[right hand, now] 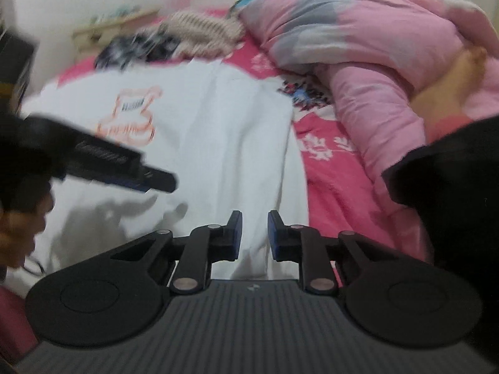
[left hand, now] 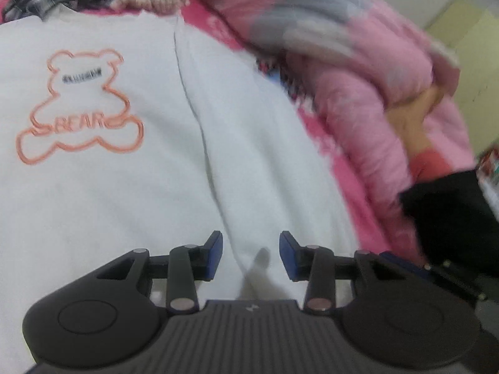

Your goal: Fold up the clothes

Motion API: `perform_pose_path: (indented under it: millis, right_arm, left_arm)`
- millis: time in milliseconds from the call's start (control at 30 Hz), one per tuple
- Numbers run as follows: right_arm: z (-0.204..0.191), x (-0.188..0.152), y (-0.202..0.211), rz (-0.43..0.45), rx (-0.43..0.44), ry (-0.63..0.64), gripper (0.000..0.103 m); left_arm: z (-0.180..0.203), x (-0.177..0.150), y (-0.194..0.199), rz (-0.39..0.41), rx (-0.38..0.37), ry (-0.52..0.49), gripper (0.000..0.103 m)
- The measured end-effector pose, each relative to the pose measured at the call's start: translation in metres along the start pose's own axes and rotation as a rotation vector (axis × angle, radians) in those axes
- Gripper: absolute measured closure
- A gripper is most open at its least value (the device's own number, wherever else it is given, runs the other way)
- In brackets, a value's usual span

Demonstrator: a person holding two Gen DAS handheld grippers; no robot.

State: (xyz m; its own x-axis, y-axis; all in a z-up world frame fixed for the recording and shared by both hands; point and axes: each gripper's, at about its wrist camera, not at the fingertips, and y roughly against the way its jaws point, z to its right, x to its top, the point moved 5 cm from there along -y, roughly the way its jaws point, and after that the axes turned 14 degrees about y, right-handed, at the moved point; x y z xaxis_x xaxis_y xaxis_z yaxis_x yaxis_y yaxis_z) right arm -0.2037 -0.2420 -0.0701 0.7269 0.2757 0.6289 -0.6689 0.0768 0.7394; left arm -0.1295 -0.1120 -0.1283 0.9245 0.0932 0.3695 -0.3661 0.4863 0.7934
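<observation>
A white garment (left hand: 93, 180) with an orange bear outline (left hand: 81, 109) lies spread on the bed, with a long crease running down its middle. My left gripper (left hand: 251, 249) hovers just over its near part. The jaws are open, a raised fold of the white cloth lies below the gap, and the pads do not press on it. In the right wrist view the same white garment (right hand: 218, 124) fills the centre. My right gripper (right hand: 255, 230) stands above its near right edge, jaws narrowly apart with nothing pinched. The left gripper (right hand: 165, 182) reaches in from the left over the cloth.
A pink and grey quilt (right hand: 374, 46) is bunched along the right side on the pink flowered sheet (right hand: 336, 180). A beige knit garment (right hand: 202, 28) and a black-and-white checked one (right hand: 137, 46) lie at the far end. A person's black sleeve (right hand: 452, 187) crosses at right.
</observation>
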Motion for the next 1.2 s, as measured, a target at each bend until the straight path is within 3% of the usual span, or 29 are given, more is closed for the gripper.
perform_pose_path:
  millis: [67, 167, 233, 367, 433, 533, 633, 767, 833, 933, 1133, 1200]
  right_arm:
    - [0.004, -0.013, -0.019, -0.117, -0.032, 0.0, 0.087]
    - [0.028, -0.025, -0.028, -0.212, -0.111, -0.104, 0.086]
    - [0.032, -0.02, -0.018, -0.172, -0.131, -0.124, 0.086]
    - [-0.008, 0.007, 0.007, 0.012, -0.104, 0.061, 0.086]
    - [-0.026, 0.006, -0.001, -0.004, -0.054, 0.11, 0.087]
    - [-0.025, -0.026, -0.034, -0.16, 0.003, 0.01, 0.088]
    - [-0.012, -0.027, -0.028, -0.156, 0.008, -0.069, 0.088]
    - [-0.009, -0.019, -0.008, -0.048, -0.032, -0.058, 0.088]
    - [-0.006, -0.02, -0.01, -0.061, -0.013, -0.077, 0.088]
    - [0.011, -0.022, -0.011, -0.064, 0.039, -0.213, 0.089]
    - [0.041, 0.022, -0.012, 0.077, 0.05, -0.338, 0.089]
    - [0.043, 0.03, -0.035, 0.07, 0.101, -0.379, 0.09]
  left_arm:
    - [0.0, -0.01, -0.009, -0.022, 0.072, -0.059, 0.064]
    - [0.004, -0.011, -0.005, -0.001, 0.076, -0.071, 0.064]
    - [0.004, -0.007, 0.003, 0.037, 0.053, -0.067, 0.064]
    - [0.018, -0.014, 0.013, 0.058, -0.04, -0.13, 0.062]
    - [0.028, -0.025, 0.009, 0.035, -0.073, -0.171, 0.061]
    - [0.029, -0.046, -0.01, -0.039, -0.038, -0.208, 0.06]
    - [0.023, -0.046, -0.009, -0.048, -0.068, -0.126, 0.059]
    - [0.016, -0.037, 0.003, 0.018, -0.054, -0.117, 0.055]
    - [0.009, -0.032, 0.001, 0.012, -0.038, -0.06, 0.057]
    - [0.002, -0.013, 0.007, 0.056, -0.053, 0.03, 0.057]
    - [0.014, 0.033, -0.007, 0.148, -0.189, 0.188, 0.057]
    - [0.006, 0.036, -0.029, 0.141, -0.155, 0.233, 0.058]
